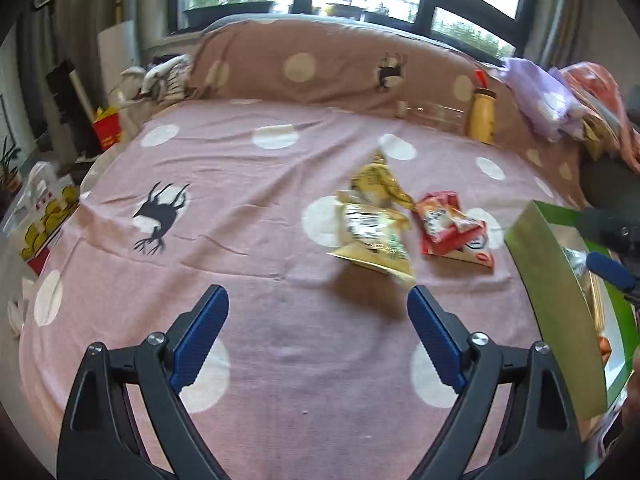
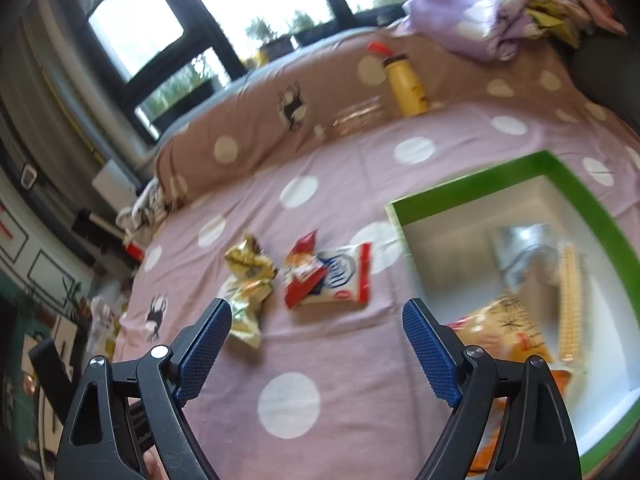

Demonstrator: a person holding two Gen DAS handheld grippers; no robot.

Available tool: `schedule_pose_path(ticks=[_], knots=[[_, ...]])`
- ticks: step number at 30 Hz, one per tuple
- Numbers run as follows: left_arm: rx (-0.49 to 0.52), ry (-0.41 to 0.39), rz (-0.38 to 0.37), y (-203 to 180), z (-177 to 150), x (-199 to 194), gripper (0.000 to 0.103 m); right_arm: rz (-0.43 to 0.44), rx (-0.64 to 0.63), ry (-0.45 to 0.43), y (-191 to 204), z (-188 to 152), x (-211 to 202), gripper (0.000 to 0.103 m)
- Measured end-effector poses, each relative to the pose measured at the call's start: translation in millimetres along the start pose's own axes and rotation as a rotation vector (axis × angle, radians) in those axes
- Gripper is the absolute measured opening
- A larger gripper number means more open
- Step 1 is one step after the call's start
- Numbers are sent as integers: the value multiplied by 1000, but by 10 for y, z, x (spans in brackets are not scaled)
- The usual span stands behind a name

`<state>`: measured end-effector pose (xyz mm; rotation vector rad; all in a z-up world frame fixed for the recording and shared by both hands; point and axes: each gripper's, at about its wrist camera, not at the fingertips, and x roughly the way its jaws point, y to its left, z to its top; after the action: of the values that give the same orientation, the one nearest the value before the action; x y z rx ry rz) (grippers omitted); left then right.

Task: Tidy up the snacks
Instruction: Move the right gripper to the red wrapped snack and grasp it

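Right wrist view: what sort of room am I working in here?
Most likely a bedroom or living room at home, not a kitchen. The snacks lie on a pink polka-dot sheet spread over a soft bed or sofa, folded laundry is piled at its end, and potted plants line the window.

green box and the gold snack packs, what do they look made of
Green box: likely cardboard, with thin flat walls, a smooth white inside and a coloured rim. Gold snack packs: probably metallised plastic film, crinkled and glinting. Both are blurred, so this is a guess.
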<state>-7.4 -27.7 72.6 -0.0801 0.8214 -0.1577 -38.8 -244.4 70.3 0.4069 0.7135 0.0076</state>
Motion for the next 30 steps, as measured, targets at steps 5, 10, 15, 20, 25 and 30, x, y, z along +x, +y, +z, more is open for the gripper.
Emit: schedule_pose_path(ticks=[5,10,15,20,25,30], knots=[[-102,26,-42,262,51,25,91,-59,-68,130,346,223,580,88],[-115,50,-1,314,51,37,91,-205,-171,182,502,367,1103,87],[-155,65,-2,405,59,61,91,-337,-233,196,499,328,1414,87],[-171,79,-18,433,75,82,91,-338,-305,214,575,273,1544,79],[-165,81,-26,429,75,74,91,-354,-354,249,604,190,1687,54],[-167,86,-32,419,72,81,91,-311,-316,230,533,120,1476,49]])
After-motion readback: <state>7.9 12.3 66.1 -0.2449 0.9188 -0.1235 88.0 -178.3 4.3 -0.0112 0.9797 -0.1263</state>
